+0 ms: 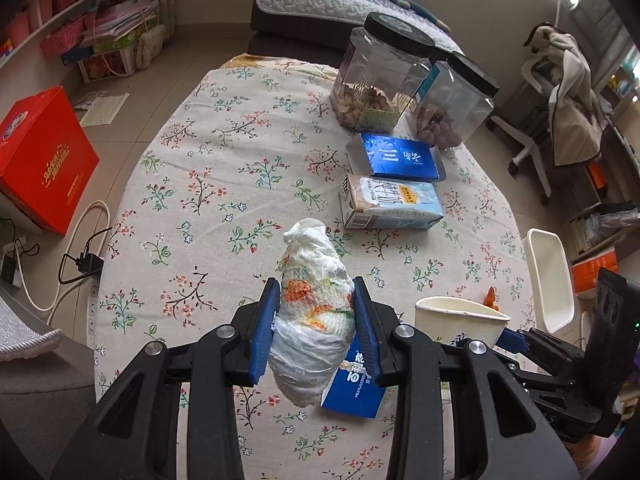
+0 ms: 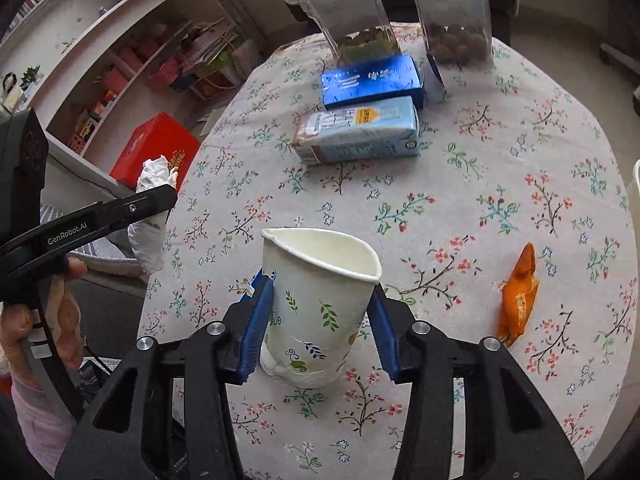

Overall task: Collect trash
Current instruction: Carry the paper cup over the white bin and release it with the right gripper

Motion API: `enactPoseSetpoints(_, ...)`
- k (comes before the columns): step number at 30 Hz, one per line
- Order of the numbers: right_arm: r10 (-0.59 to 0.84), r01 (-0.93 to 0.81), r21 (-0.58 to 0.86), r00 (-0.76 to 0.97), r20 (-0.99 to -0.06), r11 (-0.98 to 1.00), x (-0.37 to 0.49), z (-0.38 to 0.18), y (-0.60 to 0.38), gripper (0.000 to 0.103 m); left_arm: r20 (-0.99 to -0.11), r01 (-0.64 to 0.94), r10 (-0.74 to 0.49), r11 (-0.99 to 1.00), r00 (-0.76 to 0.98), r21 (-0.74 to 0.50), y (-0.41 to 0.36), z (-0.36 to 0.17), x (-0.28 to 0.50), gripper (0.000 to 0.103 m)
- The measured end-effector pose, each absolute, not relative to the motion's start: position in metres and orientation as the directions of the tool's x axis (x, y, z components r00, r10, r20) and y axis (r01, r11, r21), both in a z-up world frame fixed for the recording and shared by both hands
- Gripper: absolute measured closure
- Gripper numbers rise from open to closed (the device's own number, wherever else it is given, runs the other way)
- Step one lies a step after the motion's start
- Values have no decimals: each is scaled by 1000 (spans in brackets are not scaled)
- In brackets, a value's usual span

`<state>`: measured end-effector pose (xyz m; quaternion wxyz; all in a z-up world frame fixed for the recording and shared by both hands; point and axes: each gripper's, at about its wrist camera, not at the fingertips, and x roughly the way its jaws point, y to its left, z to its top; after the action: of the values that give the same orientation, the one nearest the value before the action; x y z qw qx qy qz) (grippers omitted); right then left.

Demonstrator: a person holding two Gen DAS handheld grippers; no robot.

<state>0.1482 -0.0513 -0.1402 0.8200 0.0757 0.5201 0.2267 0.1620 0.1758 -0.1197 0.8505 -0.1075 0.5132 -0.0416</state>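
Jaws of left gripper (image 1: 316, 312) pinch crinkled tissue wad (image 1: 314, 316); right gripper (image 2: 320, 320) jaws seemingly squeeze dented paper cup (image 2: 320, 304).

A crumpled white tissue wad (image 1: 314, 312) with orange and green stains hangs upright above the floral tablecloth, pinched at its middle. A leaf-printed white paper cup (image 2: 320, 304) is squeezed, its rim bent out of round. An orange wrapper (image 2: 518, 292) lies crumpled on the cloth

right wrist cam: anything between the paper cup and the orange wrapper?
Nothing. In the right wrist view, only bare floral tablecloth lies between the paper cup, which the right claw grips, and the orange wrapper.
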Motion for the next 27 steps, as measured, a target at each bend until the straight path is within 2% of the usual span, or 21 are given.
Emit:
enactPoseSetpoints(6,374,-363,185,569,-732,913,155,-101,-51,60,-802,-52,-140,977,580,-208,167,-105,157,66)
enactPoseSetpoints(11,335,-355,104,686,-646,929,158,-78,-60,59,-736,-51,-117,978,667,-202,155,-89,154,66)
enactPoseSetpoints(21,269,-314,-3,817,-510,949,148,-52,-78,59,-631,-80,-27,987,775,-141,115,-63,150,66)
enactPoseSetpoints(27,232,-272,-15,848,-477,962,149,-46,-98,59,-568,-78,1,991,823,-111,89,-49,147,66)
